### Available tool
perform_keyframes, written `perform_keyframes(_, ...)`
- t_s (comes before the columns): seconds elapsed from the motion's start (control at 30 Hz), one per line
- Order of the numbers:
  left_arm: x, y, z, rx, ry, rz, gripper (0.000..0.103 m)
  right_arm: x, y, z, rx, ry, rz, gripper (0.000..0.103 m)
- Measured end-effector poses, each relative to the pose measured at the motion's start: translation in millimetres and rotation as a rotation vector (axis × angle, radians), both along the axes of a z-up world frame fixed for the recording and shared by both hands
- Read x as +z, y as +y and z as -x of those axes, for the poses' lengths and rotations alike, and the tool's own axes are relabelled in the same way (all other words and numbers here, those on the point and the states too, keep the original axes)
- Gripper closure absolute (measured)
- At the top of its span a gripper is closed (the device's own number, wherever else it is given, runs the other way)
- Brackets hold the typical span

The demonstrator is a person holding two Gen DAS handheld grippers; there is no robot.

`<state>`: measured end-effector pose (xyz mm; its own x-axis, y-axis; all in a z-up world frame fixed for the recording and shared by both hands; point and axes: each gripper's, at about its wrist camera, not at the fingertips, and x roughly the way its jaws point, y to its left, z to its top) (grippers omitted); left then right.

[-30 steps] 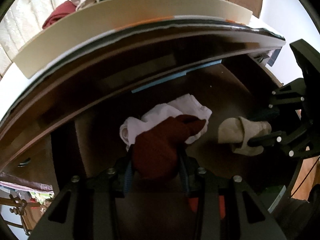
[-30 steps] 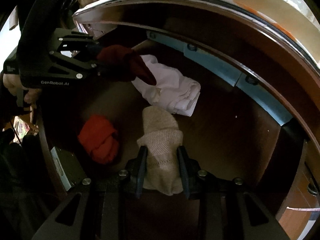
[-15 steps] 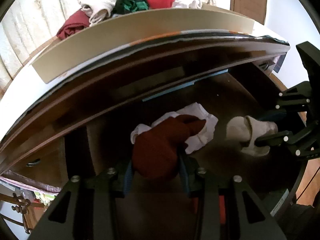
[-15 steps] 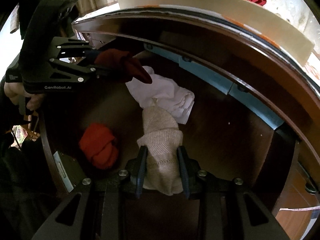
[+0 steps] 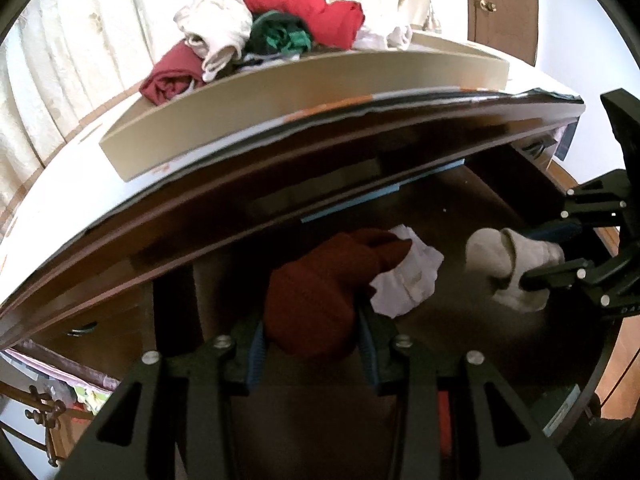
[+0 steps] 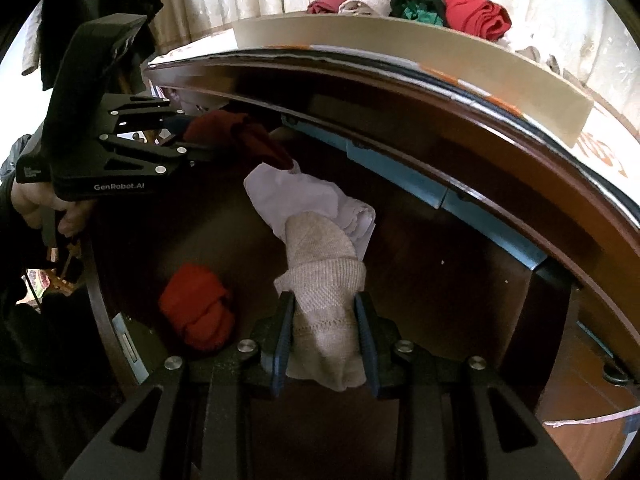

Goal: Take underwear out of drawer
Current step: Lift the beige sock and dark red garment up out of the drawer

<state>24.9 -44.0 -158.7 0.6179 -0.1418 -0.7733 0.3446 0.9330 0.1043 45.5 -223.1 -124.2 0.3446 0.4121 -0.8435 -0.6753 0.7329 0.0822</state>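
Observation:
My left gripper (image 5: 312,340) is shut on a rolled dark red underwear (image 5: 320,292) and holds it above the open wooden drawer (image 6: 460,300). My right gripper (image 6: 324,344) is shut on a rolled beige underwear (image 6: 324,304), also lifted over the drawer. The beige roll (image 5: 516,268) and right gripper (image 5: 568,264) show at the right of the left wrist view. The left gripper (image 6: 188,144) and dark red roll (image 6: 240,136) show at the upper left of the right wrist view. A white underwear (image 6: 308,200) and a bright red roll (image 6: 196,312) lie on the drawer floor.
On the dresser top stands a beige tray (image 5: 320,100) holding several rolled garments (image 5: 272,32). The dresser's dark front edge (image 5: 280,184) overhangs the back of the drawer. A curtain (image 5: 80,60) hangs behind. A brown door (image 5: 500,0) is at the far right.
Both grippers have risen with their rolls still held. The dresser top and the tray of garments have come further into view.

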Motion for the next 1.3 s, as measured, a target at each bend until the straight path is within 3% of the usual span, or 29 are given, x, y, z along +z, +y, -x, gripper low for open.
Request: perform_keyframes(1.3, 22, 12, 24, 0.077, -0.216, 0.059, 0.065, 25, -18, 22, -0.033, -0.198, -0.109, 0.07)
